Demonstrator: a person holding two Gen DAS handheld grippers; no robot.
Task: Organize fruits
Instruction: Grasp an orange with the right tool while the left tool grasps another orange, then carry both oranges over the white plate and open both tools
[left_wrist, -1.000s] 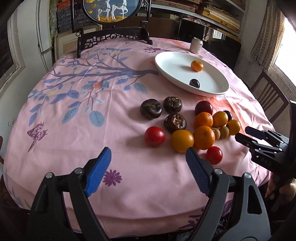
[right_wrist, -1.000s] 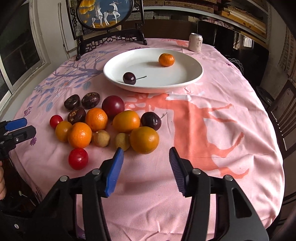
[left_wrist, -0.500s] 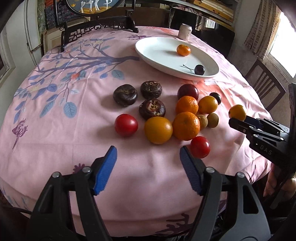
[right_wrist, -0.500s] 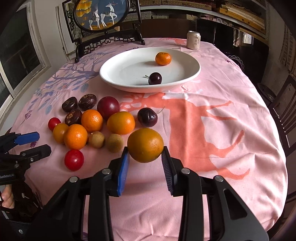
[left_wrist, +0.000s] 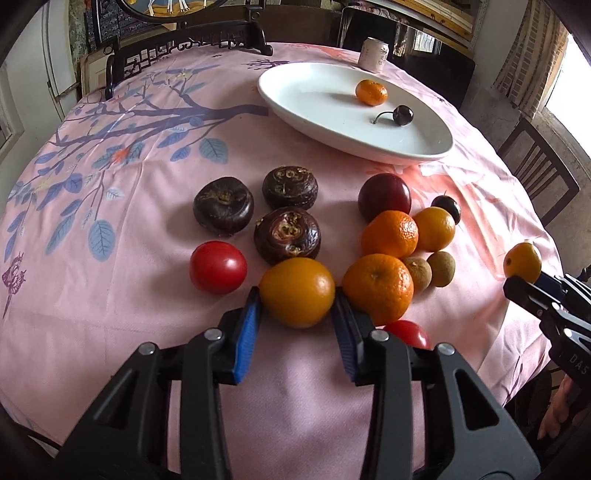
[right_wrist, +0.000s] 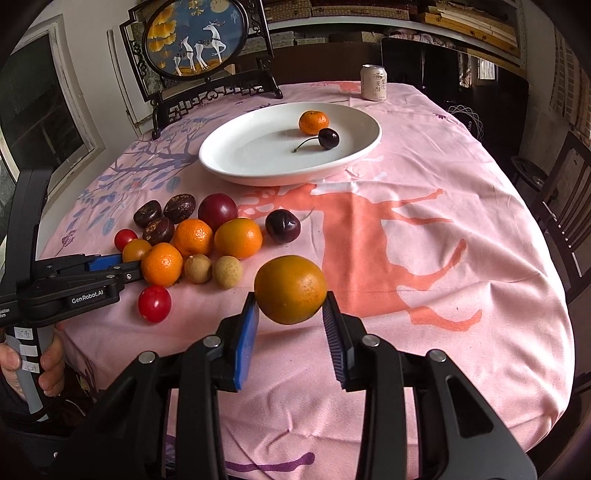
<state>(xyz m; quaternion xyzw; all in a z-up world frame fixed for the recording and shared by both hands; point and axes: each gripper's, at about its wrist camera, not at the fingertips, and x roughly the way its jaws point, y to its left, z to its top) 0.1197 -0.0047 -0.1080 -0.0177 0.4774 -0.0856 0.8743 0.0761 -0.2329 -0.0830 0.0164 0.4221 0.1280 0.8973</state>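
On a bench draped in a pink printed cloth, two hand-held grippers each close on a piece of fruit. The right gripper holds a yellow-orange orange clamped between its blue-padded fingers, lifted clear of the cloth and just in front of the loose pile. The left gripper has its fingers pressed against both sides of a second orange, which sits on the cloth at the near edge of the pile, beside a red tomato and a mandarin.

Farther back, a white oval plate carries a small mandarin and a dark cherry, the two close together. Between plate and grippers lie three dark brown water chestnuts, a plum, more oranges, two tan longans and a second tomato. A drinks can stands at the bench's far edge, beyond the plate.
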